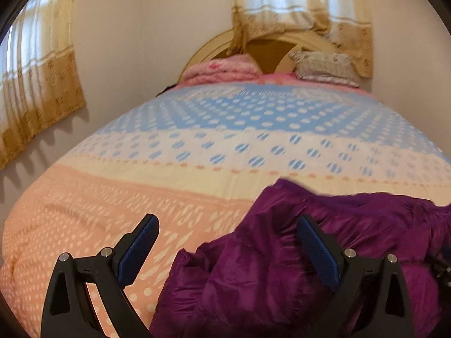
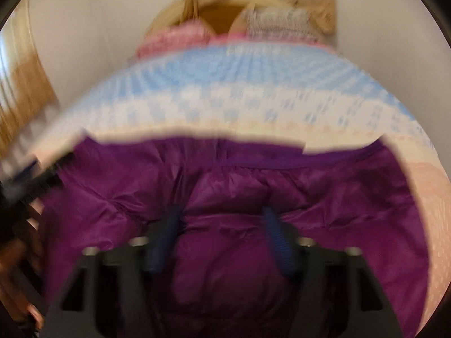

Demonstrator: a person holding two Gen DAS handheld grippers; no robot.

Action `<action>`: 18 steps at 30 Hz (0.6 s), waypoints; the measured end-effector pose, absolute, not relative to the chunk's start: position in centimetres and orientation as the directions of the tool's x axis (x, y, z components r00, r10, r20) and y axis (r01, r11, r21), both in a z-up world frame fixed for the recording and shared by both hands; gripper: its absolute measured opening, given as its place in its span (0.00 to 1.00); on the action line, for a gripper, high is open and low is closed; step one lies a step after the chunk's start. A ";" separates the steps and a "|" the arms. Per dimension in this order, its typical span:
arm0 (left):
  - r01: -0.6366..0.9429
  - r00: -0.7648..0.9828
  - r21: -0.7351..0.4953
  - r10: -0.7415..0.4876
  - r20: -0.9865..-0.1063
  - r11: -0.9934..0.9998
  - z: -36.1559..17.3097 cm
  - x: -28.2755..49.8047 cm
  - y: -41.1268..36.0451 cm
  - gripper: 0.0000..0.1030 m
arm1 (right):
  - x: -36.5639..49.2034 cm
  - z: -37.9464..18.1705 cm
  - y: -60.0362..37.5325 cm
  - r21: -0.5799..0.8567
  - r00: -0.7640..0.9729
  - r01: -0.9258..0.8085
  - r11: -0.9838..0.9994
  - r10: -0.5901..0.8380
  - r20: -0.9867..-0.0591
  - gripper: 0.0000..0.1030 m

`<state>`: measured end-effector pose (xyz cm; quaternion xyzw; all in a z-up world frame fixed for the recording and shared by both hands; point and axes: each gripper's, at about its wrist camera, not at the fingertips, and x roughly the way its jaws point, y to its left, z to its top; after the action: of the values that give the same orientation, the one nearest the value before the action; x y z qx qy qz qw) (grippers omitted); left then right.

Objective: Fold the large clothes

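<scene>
Right tool [image 2: 222,236] half closed astride a puffed fold of the purple jacket [image 2: 225,186], seemingly gathering it; contact unclear through blur. Left tool [image 1: 225,242] wide, empty, over the jacket edge. Jacket lies crumpled on the bed [image 1: 197,140]

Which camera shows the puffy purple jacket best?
The right wrist view: the puffy purple jacket fills its middle, collar edge visible, though blurred. The left wrist view is sharper but shows only one bunched side.
</scene>
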<state>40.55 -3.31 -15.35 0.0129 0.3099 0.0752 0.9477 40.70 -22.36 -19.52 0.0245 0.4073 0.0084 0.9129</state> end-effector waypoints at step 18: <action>-0.186 0.712 0.038 0.161 -0.683 0.982 -18.4 44.1 -3.1 0.96 | 43.2 -19.5 -24.7 -0.038 0.699 0.166 0.985 -0.145 -0.701 0.22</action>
<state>44.14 -3.06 -18.38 -0.0167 0.3674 0.0937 0.9252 43.20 -24.74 -19.50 0.0140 0.3790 -0.0843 0.9215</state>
